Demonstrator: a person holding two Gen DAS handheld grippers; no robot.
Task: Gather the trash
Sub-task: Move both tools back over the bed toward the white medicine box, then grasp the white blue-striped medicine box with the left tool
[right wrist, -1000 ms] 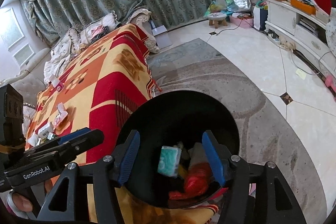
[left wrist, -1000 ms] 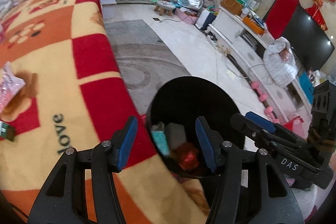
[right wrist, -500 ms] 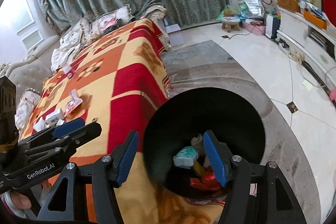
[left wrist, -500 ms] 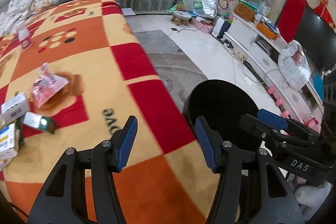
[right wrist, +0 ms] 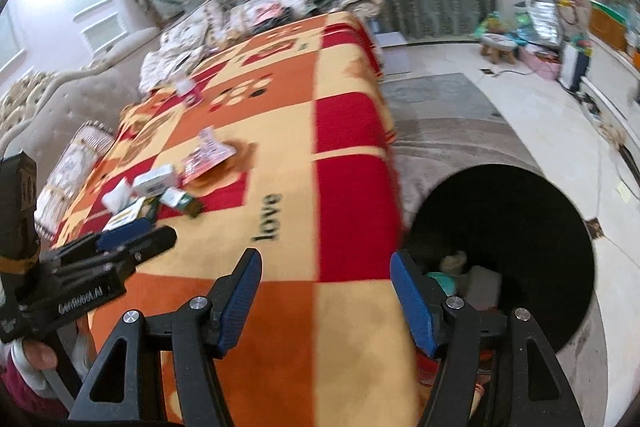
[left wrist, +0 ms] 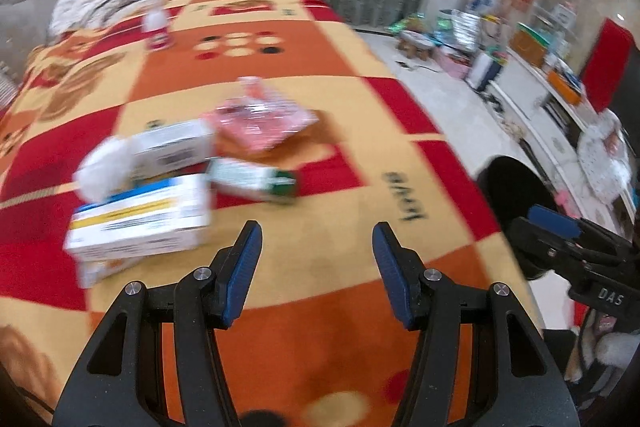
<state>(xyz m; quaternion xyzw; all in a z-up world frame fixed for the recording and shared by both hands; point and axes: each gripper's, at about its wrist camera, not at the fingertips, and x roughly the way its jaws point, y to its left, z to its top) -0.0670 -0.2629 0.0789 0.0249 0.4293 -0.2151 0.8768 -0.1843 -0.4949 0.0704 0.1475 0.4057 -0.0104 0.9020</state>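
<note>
Trash lies on the checked blanket (left wrist: 320, 227): a blue and white box (left wrist: 140, 219), a white box (left wrist: 172, 147), a crumpled tissue (left wrist: 102, 173), a green and white pack (left wrist: 252, 181) and a pink wrapper (left wrist: 260, 119). My left gripper (left wrist: 316, 263) is open and empty, just short of the pile. The black bin (right wrist: 508, 247) stands on the floor at the blanket's right edge, with trash inside. My right gripper (right wrist: 326, 297) is open and empty over the blanket edge beside the bin. The pile also shows in the right wrist view (right wrist: 160, 183).
A small pink and white bottle (left wrist: 156, 23) stands far back on the blanket. Cushions (right wrist: 256, 15) and curtains lie behind. A grey rug (right wrist: 460, 131) and tiled floor are to the right, with a TV bench (left wrist: 552, 107) and clutter along the wall.
Both grippers have swung left from above the bin to over the blanket. The trash pile has come into the left gripper's view. Both stay open and empty.
</note>
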